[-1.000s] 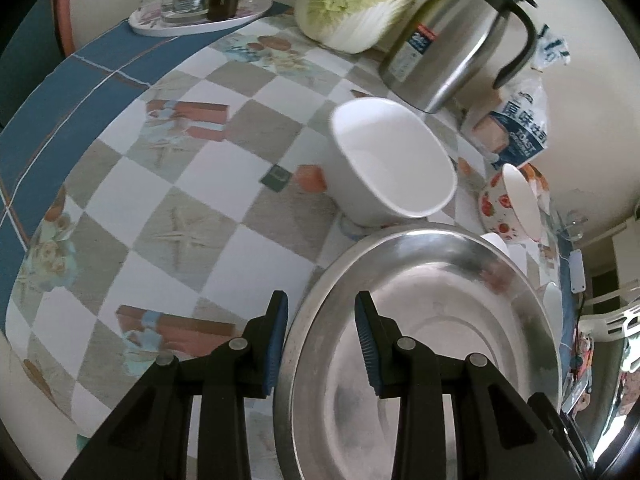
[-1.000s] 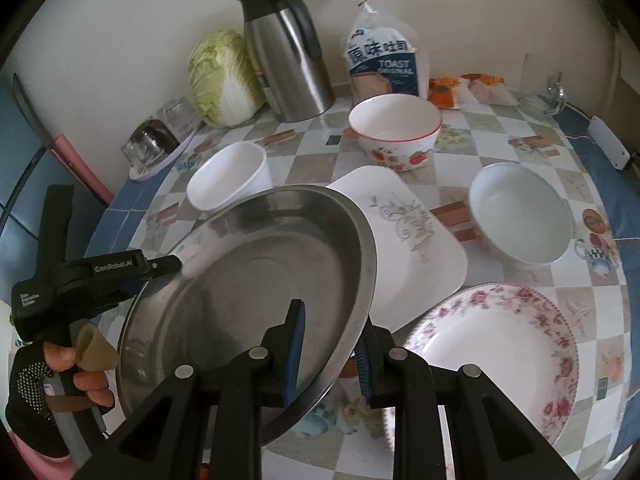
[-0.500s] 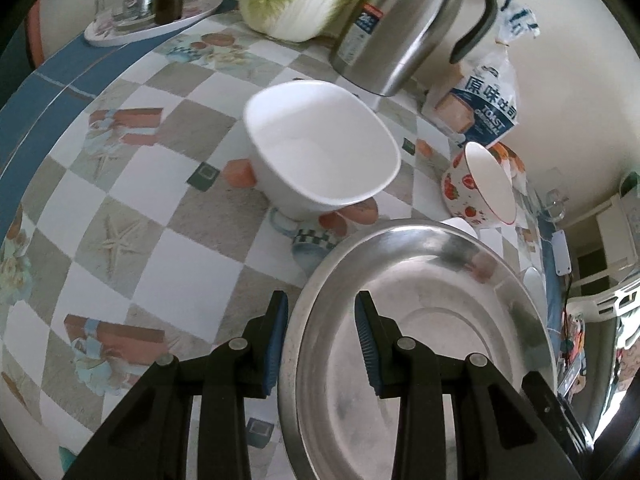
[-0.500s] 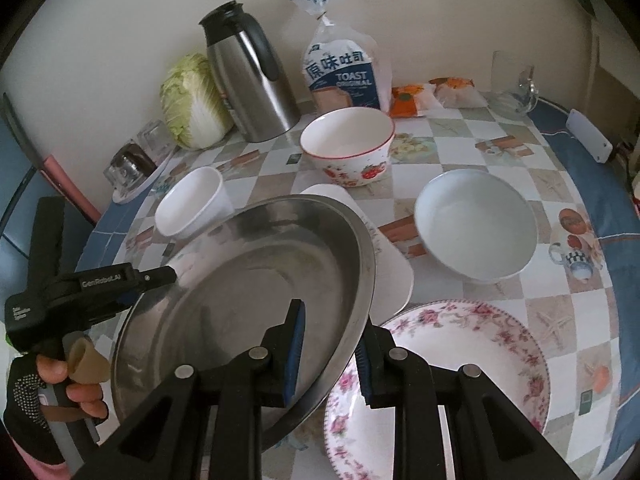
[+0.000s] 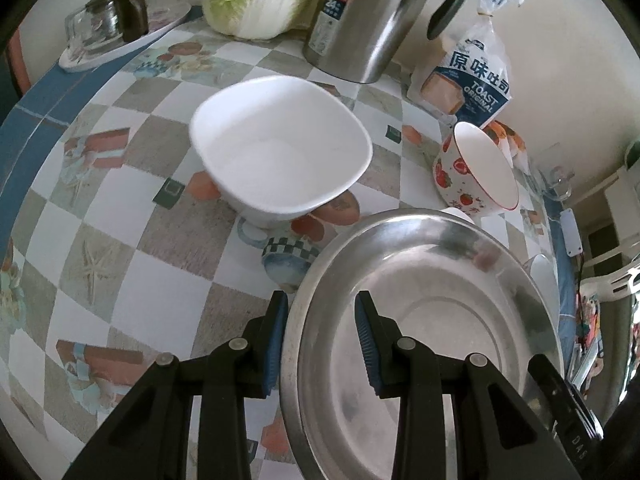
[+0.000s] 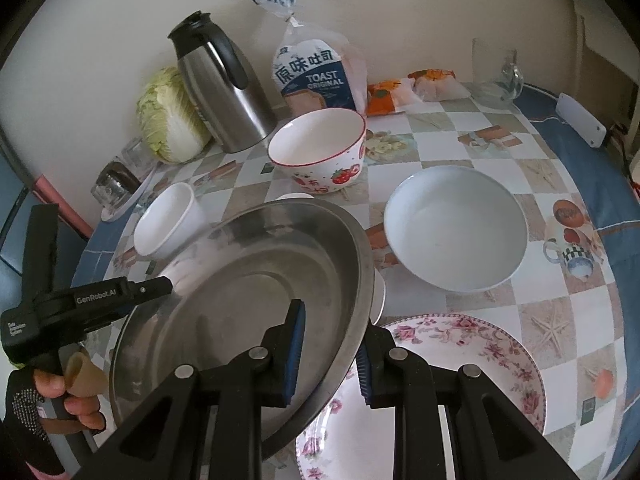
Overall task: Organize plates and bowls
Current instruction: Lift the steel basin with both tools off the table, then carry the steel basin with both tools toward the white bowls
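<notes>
Both grippers hold a large steel plate by opposite rims, lifted and tilted above the table. My left gripper is shut on its left rim; my right gripper is shut on its right rim. A white square bowl stands ahead of the left gripper. A strawberry bowl, a round white bowl and a pink floral plate are on the table. A white square plate is mostly hidden under the steel plate.
A steel thermos jug, a cabbage, a toast bag and a glass stand along the back wall. A tray with glass cups is at the table's far left edge.
Both grippers have carried the steel plate forward and rightward over the table; it now covers most of the white square plate. The white square bowl and floral plate appear closer.
</notes>
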